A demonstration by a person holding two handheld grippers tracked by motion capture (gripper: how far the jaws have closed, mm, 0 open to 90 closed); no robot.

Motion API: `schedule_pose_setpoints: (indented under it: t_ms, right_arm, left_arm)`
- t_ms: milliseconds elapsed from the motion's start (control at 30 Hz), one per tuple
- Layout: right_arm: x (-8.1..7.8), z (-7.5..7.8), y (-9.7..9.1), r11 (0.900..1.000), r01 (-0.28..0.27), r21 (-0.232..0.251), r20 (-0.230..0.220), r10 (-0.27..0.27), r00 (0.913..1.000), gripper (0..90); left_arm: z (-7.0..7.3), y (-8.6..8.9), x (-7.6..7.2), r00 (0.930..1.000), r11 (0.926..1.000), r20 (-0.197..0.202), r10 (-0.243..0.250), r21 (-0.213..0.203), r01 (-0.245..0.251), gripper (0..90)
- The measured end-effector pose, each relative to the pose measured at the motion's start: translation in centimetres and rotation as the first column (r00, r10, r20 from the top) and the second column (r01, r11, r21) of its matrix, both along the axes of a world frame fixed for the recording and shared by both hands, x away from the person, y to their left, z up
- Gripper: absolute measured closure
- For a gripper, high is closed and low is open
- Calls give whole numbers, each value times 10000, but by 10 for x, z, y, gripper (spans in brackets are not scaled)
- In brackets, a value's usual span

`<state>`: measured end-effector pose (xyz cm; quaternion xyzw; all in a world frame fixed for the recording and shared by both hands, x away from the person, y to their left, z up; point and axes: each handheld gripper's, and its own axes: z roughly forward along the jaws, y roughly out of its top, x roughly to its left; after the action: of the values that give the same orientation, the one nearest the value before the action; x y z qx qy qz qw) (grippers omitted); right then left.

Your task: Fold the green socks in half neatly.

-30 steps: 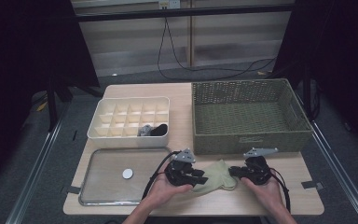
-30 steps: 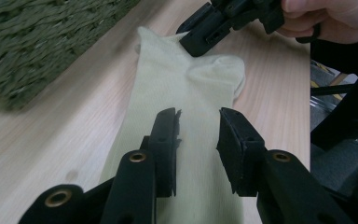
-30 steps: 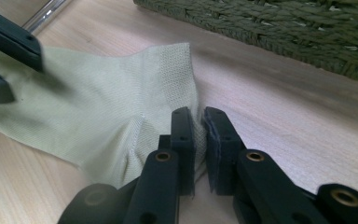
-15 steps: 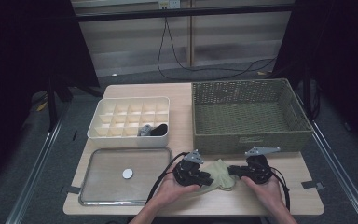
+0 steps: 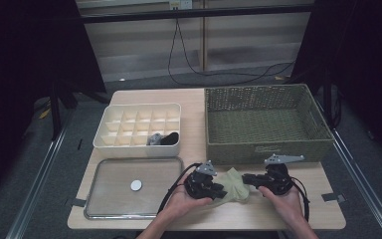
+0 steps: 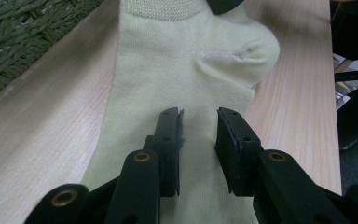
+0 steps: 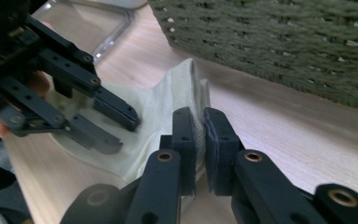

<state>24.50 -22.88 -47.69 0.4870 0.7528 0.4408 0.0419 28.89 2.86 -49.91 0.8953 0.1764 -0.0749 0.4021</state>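
A pale green sock [image 5: 233, 185] lies flat on the wooden table in front of the basket, between my two grippers. My left gripper [image 5: 222, 191] comes at it from the left. In the left gripper view the sock [image 6: 182, 60] stretches away under the left gripper [image 6: 199, 126], whose jaws stand a little apart on top of the fabric without pinching it. My right gripper [image 5: 246, 178] comes in from the right. In the right gripper view it [image 7: 200, 123] is shut on the ribbed cuff of the sock [image 7: 158, 105], and the left gripper [image 7: 116, 126] rests on the sock farther off.
A woven green basket [image 5: 263, 119] stands at the back right, close behind the sock. At the back left is a white divided box [image 5: 137, 124] with a dark item [image 5: 166, 138] in a front cell. A metal tray [image 5: 109, 179] with a small white disc [image 5: 136, 185] lies front left.
My left gripper has shifted slightly right, farther onto the sock, which now looks shorter between the grippers. The right gripper has kept still on the cuff.
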Motion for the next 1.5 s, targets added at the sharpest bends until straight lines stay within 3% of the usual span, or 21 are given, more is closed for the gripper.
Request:
schedule_pose_setpoints:
  t_ms: [200,233,333,700,733,1067,1267,1367,1500]
  right_arm:
    - [-2,8,4,9995,-162,263,163,158,9997,839]
    - [-2,10,5,9993,-173,324,182,168,9997,839]
    - [-1,15,9,9987,-255,441,273,244,9993,840]
    - [0,27,23,9952,-646,729,653,599,9961,841]
    - [0,28,23,9950,-637,768,666,586,9961,841]
    - [-4,28,21,9939,-687,864,834,615,9946,841]
    - [-6,28,20,9934,-683,919,810,609,9948,841]
    - [-6,28,17,9935,-640,944,858,559,9947,841]
    - [-5,30,8,9941,-442,989,904,353,9953,841]
  left_arm:
    - [-1,-1,1,9999,9999,70,95,36,-95,707]
    - [-2,-1,1,10000,9998,-29,94,-163,-95,707]
    - [-1,-1,1,9999,9999,127,113,-26,-112,706]
    - [-3,-5,2,9999,9996,-137,56,-283,-60,691]
    - [-3,-6,2,10000,9997,-14,84,-221,-84,691]
    - [0,-18,1,9999,9999,55,-92,42,91,684]
    - [0,-22,3,9999,9999,-70,-121,-95,120,666]
    - [4,-18,3,9997,9999,-211,-76,-132,73,654]
    - [11,-5,1,9998,9999,160,116,-111,-114,638]
